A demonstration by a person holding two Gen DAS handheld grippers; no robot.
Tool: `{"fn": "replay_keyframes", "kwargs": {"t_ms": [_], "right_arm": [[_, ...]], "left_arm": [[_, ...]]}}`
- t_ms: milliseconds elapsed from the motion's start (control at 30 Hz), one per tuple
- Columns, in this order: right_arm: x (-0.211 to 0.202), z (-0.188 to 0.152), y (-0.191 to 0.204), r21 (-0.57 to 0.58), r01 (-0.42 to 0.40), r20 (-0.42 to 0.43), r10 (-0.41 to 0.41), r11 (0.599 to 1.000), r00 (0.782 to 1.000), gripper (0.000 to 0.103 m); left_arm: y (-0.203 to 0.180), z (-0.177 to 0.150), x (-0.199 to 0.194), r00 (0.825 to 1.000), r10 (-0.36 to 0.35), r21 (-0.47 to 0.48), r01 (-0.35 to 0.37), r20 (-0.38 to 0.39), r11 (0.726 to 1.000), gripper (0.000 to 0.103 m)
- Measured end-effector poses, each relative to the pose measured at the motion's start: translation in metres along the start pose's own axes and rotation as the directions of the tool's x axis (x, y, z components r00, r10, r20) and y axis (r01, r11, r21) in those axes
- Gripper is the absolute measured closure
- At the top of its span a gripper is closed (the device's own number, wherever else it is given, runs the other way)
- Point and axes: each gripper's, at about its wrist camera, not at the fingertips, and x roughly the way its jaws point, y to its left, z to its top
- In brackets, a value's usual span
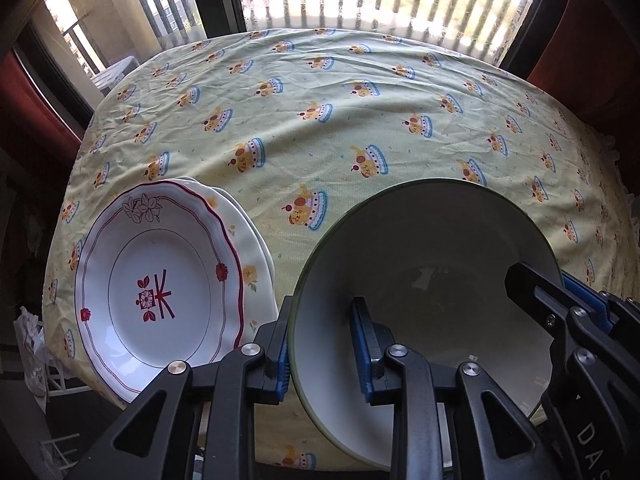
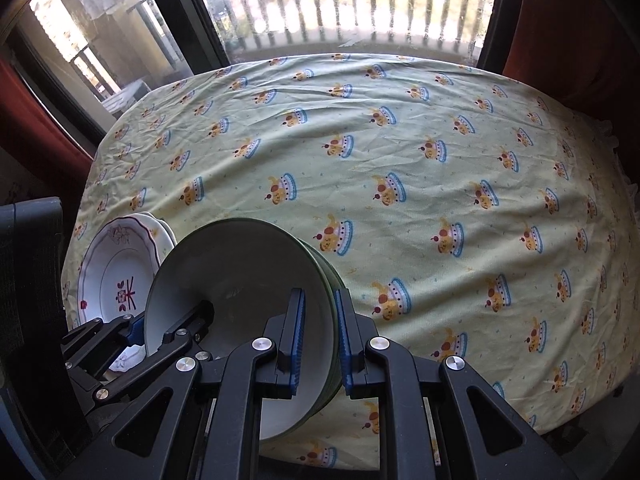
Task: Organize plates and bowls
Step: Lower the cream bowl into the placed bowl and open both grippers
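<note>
Already two plates (image 1: pixel 160 280) are lying stacked on the desk (image 1: pixel 360 128); both grippers, left (image 1: pixel 324 352) and right (image 2: pixel 318 340), are pinching the green-rimmed bowl (image 1: pixel 420 280) with nearly closed fingers, waiting to be placed.

Bowl and plates at our near table edge

We see a green-rimmed white bowl (image 1: pixel 424 264) tilted, beside a red-patterned scalloped plate (image 1: pixel 160 276) stacked on a floral plate (image 1: pixel 250 256), our left.

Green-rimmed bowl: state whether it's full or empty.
Empty: the bowl shows a bare white inside; both grippers clamp its rim.
</note>
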Motion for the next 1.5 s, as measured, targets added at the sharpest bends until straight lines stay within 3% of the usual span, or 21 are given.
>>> {"fn": "replay_keyframes", "kwargs": {"t_ms": [133, 267, 533, 567, 633, 700, 767, 867, 1067, 1267, 1367, 1500], "right_arm": [[0.0, -0.001, 0.002, -0.023, 0.037, 0.008, -0.037, 0.999, 0.999, 0.085], [0.0, -0.006, 0.003, -0.049, 0.077, 0.018, -0.076, 0.996, 0.997, 0.085], [0.001, -0.005, 0.006, -0.052, 0.088, 0.052, -0.085, 0.995, 0.995, 0.084], [0.001, -0.006, 0.006, -0.046, 0.09, 0.055, -0.088, 0.995, 0.995, 0.084], [0.002, -0.006, 0.007, -0.041, 0.097, 0.054, -0.095, 0.994, 0.994, 0.08], [0.006, -0.006, 0.006, -0.011, 0.072, 0.022, -0.072, 0.997, 0.997, 0.059], [0.009, -0.008, 0.004, 0.037, 0.041, 0.001, -0.041, 0.998, 0.999, 0.05], [0.01, -0.011, 0.006, 0.088, 0.073, -0.007, -0.073, 0.993, 0.997, 0.04], [0.007, -0.009, 0.015, 0.165, 0.155, -0.023, -0.154, 0.974, 0.988, 0.036], [0.01, -0.015, 0.014, 0.261, 0.244, -0.079, -0.232, 0.934, 0.97, 0.034], [0.013, -0.02, 0.013, 0.303, 0.271, -0.107, -0.25, 0.914, 0.962, 0.033], [0.017, -0.023, 0.008, 0.346, 0.272, -0.124, -0.243, 0.898, 0.962, 0.033]], "left_arm": [[-0.004, -0.004, 0.007, 0.999, -0.032, -0.007, 0.032, -0.03, 0.999, 0.077], [-0.01, -0.008, 0.006, 1.0, -0.009, 0.014, 0.009, -0.001, 1.0, 0.076], [-0.006, -0.005, 0.009, 0.999, -0.038, 0.018, 0.038, -0.008, 0.999, 0.074], [-0.006, -0.005, 0.01, 0.999, -0.049, 0.025, 0.05, -0.019, 0.998, 0.07], [-0.004, -0.005, 0.012, 0.996, -0.078, 0.034, 0.079, -0.037, 0.996, 0.063], [-0.001, -0.004, 0.01, 0.994, -0.102, 0.049, 0.103, -0.033, 0.993, 0.051], [0.002, -0.003, 0.009, 0.993, -0.118, 0.08, 0.119, -0.022, 0.99, 0.04], [0.006, 0.001, 0.015, 0.973, -0.224, 0.117, 0.23, -0.063, 0.966, 0.035], [0.012, 0.011, 0.025, 0.931, -0.344, 0.161, 0.36, -0.12, 0.919, 0.035], [0.011, 0.012, 0.038, 0.898, -0.397, 0.205, 0.432, -0.191, 0.878, 0.037], [0.01, 0.013, 0.042, 0.888, -0.407, 0.215, 0.449, -0.213, 0.867, 0.048], [0.009, 0.014, 0.046, 0.883, -0.412, 0.211, 0.457, -0.226, 0.864, 0.051]]}}
